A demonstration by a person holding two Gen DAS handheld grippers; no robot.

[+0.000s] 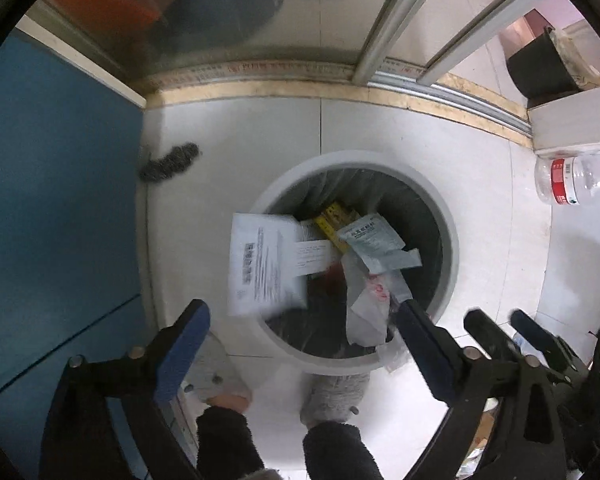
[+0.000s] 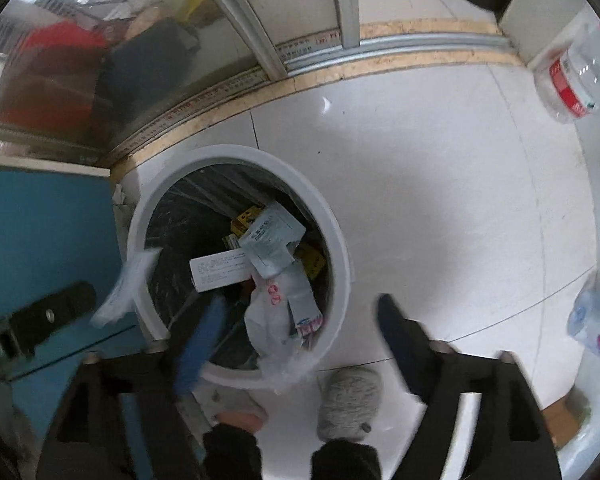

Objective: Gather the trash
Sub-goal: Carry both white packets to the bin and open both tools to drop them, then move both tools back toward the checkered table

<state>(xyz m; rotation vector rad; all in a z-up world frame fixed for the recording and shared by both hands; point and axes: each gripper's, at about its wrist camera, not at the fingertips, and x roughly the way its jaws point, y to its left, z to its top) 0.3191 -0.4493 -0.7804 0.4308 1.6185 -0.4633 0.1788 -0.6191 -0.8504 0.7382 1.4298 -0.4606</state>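
Observation:
A round white trash bin [image 1: 448, 216] with a dark liner stands on the floor below me and also shows in the right wrist view [image 2: 340, 248]. It holds paper slips, a pale sachet [image 1: 370, 242], a yellow box [image 1: 334, 220] and a white plastic bag [image 1: 366, 308]. A blurred white printed sheet [image 1: 264, 264] is in the air over the bin's left rim, free of my fingers. It shows by the rim in the right wrist view [image 2: 126, 288]. My left gripper [image 1: 300, 316] is open above the bin. My right gripper [image 2: 296, 320] is open, its left finger over the bin.
A blue panel [image 1: 56, 184] stands at the left, a glass sliding door [image 1: 220, 20] beyond. A clear plastic bottle with a red label [image 1: 568, 180] lies at the right, also in the right wrist view [image 2: 572, 76]. A dark fuzzy scrap [image 1: 170, 162] lies on the floor. The person's grey slippers [image 2: 350, 404] are below.

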